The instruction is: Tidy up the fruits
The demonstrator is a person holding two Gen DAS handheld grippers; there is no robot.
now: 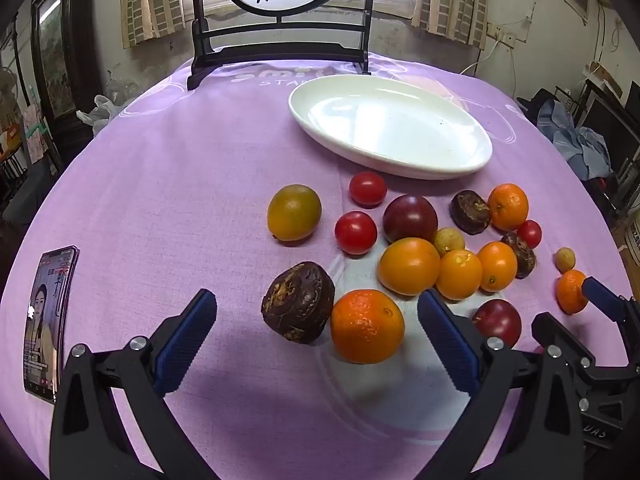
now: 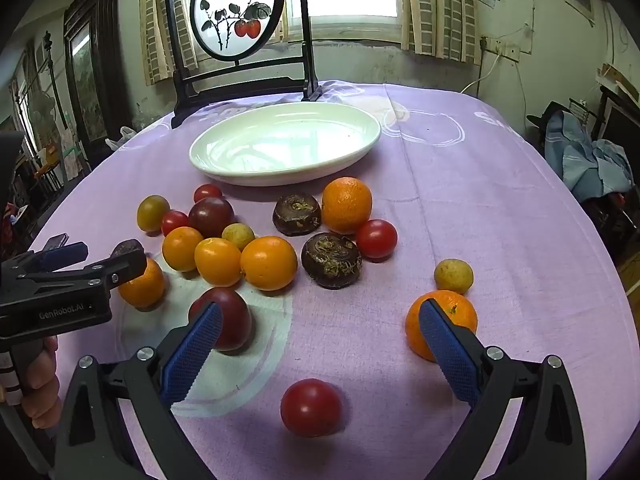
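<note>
Nothing is sitting in the white plate (image 1: 472, 160) yet, so by the look of things the sorting is only just beginning and every piece is still waiting on the purple cloth of the counter (image 1: 180, 184). Going from the left, a phone (image 1: 46, 320) is lying near the counter's edge, then the left hand-held gripper (image 1: 316, 334) is hovering with its fingers spread wide apart, holding nothing, while a dark brown water chestnut (image 1: 298, 302) and an orange tangerine (image 1: 367, 326) are lying side by side on the cloth between and just ahead of its tips. Beyond them the main heap of fruit (image 1: 440, 236) is crowding together just in front of the plate: tomatoes, oranges, plums and more chestnuts. Further right, the right hand-held gripper (image 2: 320, 352) is also standing wide apart and empty, pointing down over a lone red tomato (image 2: 311, 407), with another tangerine (image 2: 460, 312) partly hidden behind its right finger.
</note>
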